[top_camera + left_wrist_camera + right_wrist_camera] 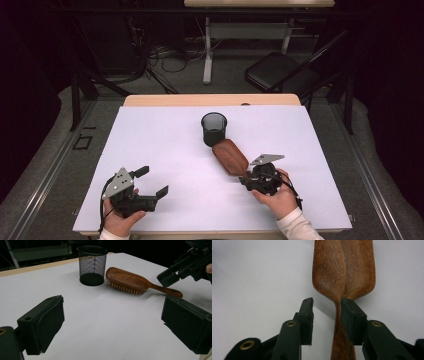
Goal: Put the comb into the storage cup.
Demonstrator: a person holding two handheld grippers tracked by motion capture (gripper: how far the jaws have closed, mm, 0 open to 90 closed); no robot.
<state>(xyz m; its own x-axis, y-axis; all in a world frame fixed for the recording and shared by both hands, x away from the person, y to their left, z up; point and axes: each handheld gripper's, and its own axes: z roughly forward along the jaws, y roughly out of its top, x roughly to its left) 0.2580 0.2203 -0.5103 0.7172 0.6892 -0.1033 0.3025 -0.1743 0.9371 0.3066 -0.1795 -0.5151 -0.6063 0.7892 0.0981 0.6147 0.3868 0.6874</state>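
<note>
- At the hairbrush (230, 157) handle: right gripper (325, 308) parted around it, one pad beside the wood, the other apart – nothing clamped.
- Long axis running straight ahead toward the mesh cup (214, 128), head almost against it.
- Well left of the hairbrush: left gripper (148, 183) wide apart, nothing held.

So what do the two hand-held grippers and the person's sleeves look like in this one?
Both are black with two blocky, flat-padded jaws. The left hand-held gripper and the right hand-held gripper each carry a grey three-cornered plate on top. Brass-coloured rivets mark the jaw links, a thin black cable trails from the left one, and the sleeve cuffs are white.
</note>
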